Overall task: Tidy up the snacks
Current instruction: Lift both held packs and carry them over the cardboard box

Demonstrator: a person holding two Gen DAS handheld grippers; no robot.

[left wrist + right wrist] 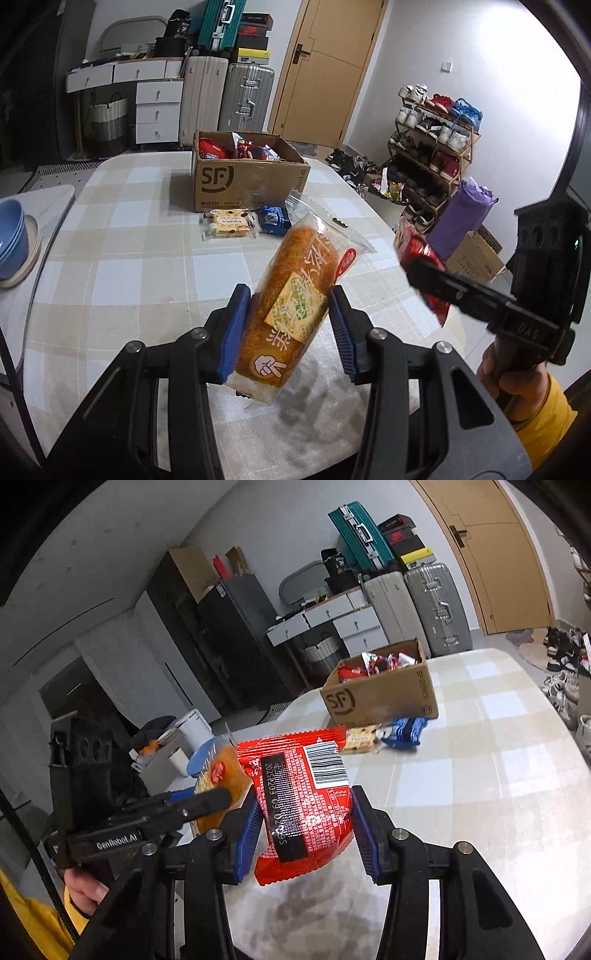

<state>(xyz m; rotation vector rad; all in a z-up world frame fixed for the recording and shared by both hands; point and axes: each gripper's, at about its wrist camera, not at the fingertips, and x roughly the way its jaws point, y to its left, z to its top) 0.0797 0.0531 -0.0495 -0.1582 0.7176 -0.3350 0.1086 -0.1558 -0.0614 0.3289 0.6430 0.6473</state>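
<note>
Currently I hold two items above the bench point(110, 236): left hand-held gripper point(290, 328) clamped on a wrapped bread roll point(291, 295); right hand-held gripper point(304, 823) clamped on a red snack packet point(299, 794). Cardboard box point(243, 181) of snacks stands farther off, biscuit pack point(229, 223) and blue packet point(273, 219) just before it.

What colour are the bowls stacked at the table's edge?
Blue bowls, clearest in the left wrist view.

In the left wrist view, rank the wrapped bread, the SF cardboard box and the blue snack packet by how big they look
1. wrapped bread, enlarged by nearness
2. SF cardboard box, similar in picture area, so unsure
3. blue snack packet, clearly smallest
</note>
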